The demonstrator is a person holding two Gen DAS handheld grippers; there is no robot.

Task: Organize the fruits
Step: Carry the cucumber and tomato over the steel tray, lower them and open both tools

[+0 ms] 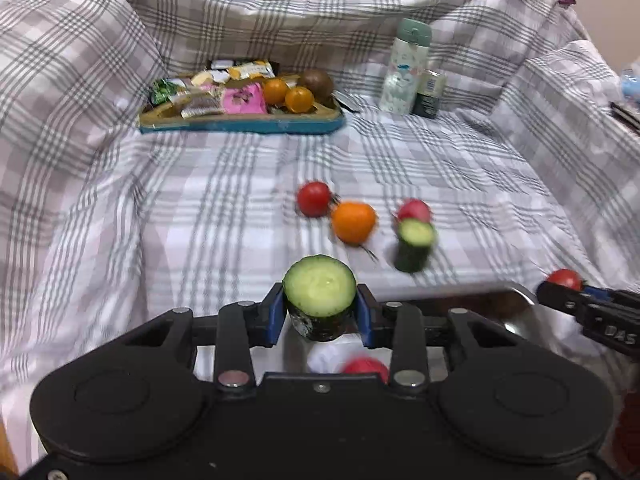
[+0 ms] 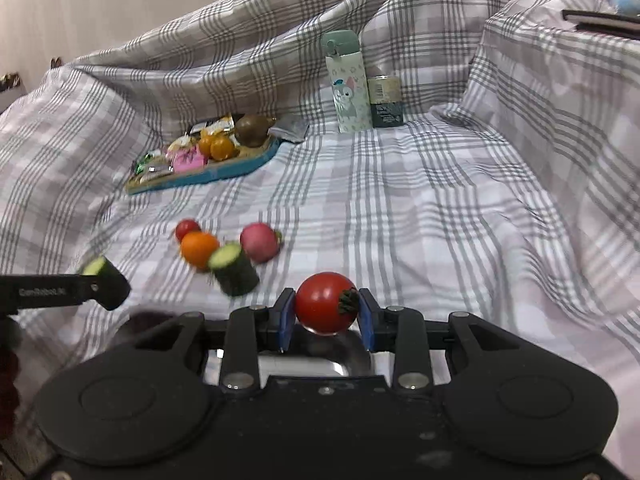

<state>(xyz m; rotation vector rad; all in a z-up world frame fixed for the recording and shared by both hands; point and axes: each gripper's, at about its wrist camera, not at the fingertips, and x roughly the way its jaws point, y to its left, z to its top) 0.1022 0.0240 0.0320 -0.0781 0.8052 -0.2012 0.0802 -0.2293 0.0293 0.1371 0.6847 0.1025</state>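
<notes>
Sitting between left claw (image 1: pixel 320 316) pads: cucumber chunk (image 1: pixel 319 292), tomato (image 2: pixel 326 308) likewise right.

Both wrist cameras look low along their fingers (image 1: pixel 274 316), sharing the plaid sheet (image 2: pixel 400 200).

My left matte-black plastic gripper (image 1: pixel 320 312) carried two blue-padded fingers (image 1: pixel 273 320), twin round housings and silver pivot screws (image 1: pixel 233 379). My right matte-black plastic gripper (image 2: pixel 326 314) matched it: blue pads (image 2: pixel 286 320), silver screws (image 2: pixel 412 380), two domed discs. Pale lettering, too blurred to read, ran along each finger arm when seen from the opposite camera.
</notes>
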